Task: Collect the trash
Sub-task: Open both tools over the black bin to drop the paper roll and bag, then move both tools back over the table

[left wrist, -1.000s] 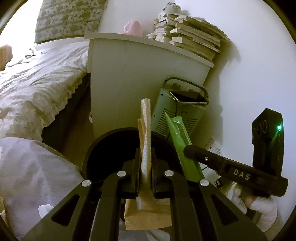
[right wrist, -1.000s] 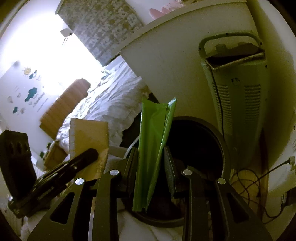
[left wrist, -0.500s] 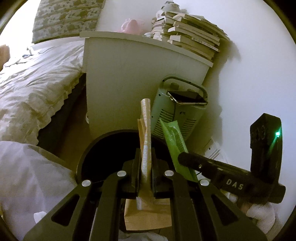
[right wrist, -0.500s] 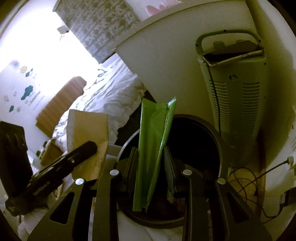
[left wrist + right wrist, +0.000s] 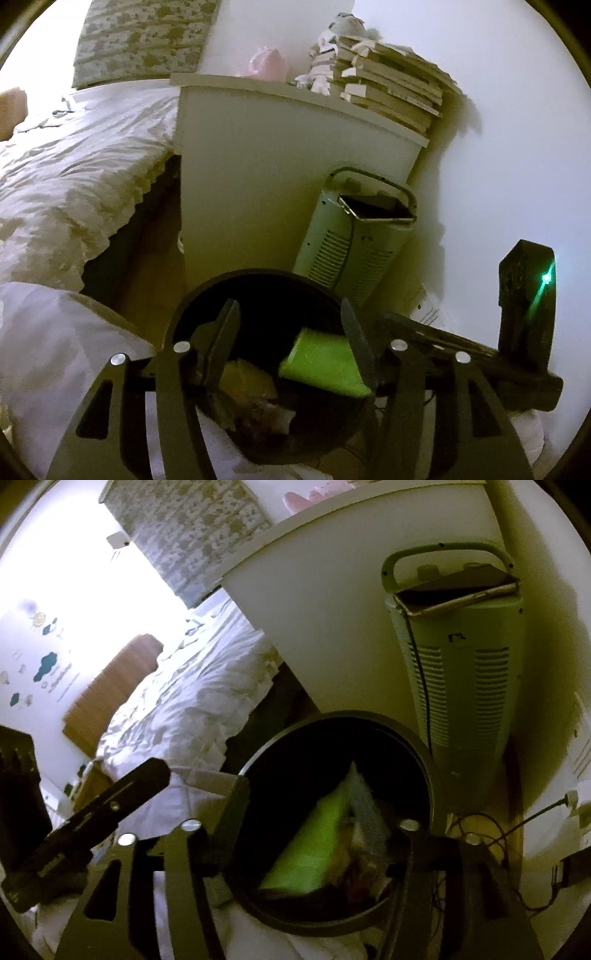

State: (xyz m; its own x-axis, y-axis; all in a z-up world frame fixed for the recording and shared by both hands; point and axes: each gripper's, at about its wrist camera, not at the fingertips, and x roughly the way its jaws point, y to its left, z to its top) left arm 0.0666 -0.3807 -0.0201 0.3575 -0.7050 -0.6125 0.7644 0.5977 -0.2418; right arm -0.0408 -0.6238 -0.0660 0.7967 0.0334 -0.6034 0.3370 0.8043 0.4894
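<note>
Both grippers hang over a round black bin [image 5: 258, 280] on a bedroom floor, each with its jaws spread and nothing between them. The left gripper [image 5: 290, 343] has just been opening; below it a tan paper bag [image 5: 243, 376] lies crumpled among other scraps inside the bin. The right gripper [image 5: 317, 834] has likewise just been opening, and the green wrapper [image 5: 314, 845] that shows between its fingers sits down in the bin, slanted against the far right wall, clear of the pads. In the left wrist view the same green wrapper [image 5: 321, 362] lies to the right of the paper bag, both within the rim.

Just beyond the bin stands a pale green tower heater [image 5: 458, 686] with a carry handle, upright beside a white cabinet [image 5: 280, 177]. A stack of books [image 5: 388, 92] rests on the cabinet's top near the wall. To the left, a bed [image 5: 74, 177] with rumpled white bedding runs away toward a bright window. Cables [image 5: 491, 834] trail on the floor to the right of the bin.
</note>
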